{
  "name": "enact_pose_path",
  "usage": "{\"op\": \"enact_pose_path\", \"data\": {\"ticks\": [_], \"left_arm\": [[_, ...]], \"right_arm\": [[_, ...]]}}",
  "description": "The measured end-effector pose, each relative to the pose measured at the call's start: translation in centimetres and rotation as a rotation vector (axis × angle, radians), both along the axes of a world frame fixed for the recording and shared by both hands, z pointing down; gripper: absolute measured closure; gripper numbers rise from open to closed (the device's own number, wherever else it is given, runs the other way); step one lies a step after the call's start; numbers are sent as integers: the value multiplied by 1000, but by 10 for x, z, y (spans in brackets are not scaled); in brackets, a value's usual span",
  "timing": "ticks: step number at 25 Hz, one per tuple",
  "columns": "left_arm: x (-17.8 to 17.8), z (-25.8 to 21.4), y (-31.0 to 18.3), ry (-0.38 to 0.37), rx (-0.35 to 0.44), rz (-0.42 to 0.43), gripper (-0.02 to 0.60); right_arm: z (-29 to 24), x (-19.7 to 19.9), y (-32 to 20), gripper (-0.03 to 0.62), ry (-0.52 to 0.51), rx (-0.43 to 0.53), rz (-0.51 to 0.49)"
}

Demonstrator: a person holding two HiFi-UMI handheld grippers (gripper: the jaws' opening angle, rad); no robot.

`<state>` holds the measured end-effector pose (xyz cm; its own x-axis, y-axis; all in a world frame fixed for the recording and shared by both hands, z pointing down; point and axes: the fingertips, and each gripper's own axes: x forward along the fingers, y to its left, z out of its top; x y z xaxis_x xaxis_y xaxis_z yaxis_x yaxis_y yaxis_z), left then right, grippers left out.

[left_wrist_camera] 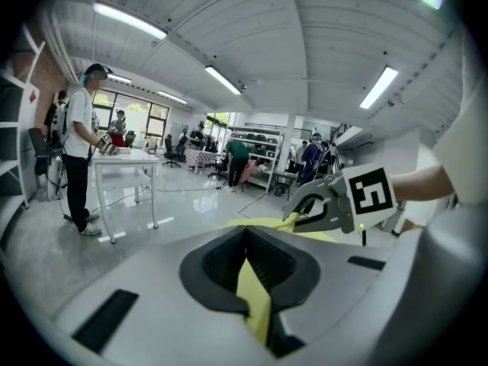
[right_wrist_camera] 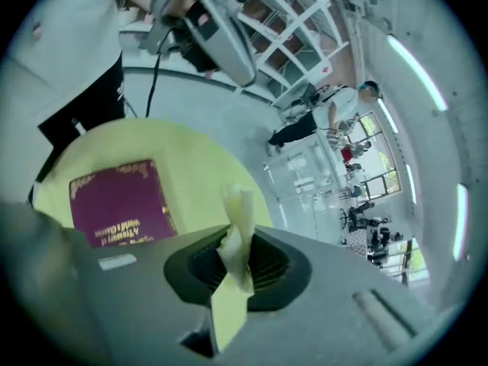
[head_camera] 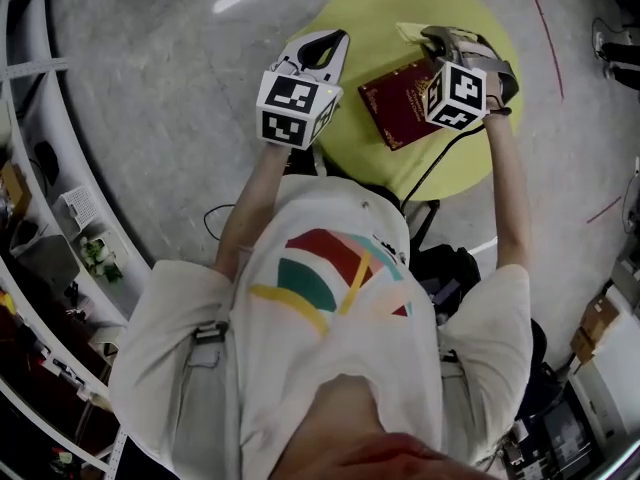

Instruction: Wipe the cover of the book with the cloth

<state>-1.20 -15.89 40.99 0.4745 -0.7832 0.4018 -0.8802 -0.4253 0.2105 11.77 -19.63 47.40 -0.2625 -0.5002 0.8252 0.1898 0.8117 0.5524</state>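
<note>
Maroon hardcover book (head_camera: 398,106) lies flat on the round yellow table (head_camera: 380,8). Your right gripper (head_camera: 428,36) pinches a pale yellow cloth (right_wrist_camera: 238,231) near the book's far corner. Your left gripper (head_camera: 335,40) hangs beside the book, fingers pressed together.

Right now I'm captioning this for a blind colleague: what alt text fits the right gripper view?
The right gripper pinches a crumpled pale yellow cloth in its fingers, above a round yellow table. A maroon book with gold lettering lies closed on the table, left of the cloth; beyond are a glossy floor, shelving and people.
</note>
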Motion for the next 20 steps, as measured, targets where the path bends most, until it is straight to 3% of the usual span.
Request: {"op": "enact_pose_path", "data": {"ticks": [3,9,11,15,20], "left_arm": [[-3,-28,-2,52,56,-15,566],[-3,-104,-8,105,242,-47,566],[-2,-127,-6,119,309,-61,566],[6,-164,5,102,421,-11,566],[8,-210,22,76,552,33,566]], "right_arm": [[-43,-28,6,563,-236,33,127],[-153,-56,21,563,-1001,9,495],[-179,-54,31,563,-1166,45,572],[-206,-37,57,563,-1317,176,702],[-221,-19,89,563,-1295,266,724]]}}
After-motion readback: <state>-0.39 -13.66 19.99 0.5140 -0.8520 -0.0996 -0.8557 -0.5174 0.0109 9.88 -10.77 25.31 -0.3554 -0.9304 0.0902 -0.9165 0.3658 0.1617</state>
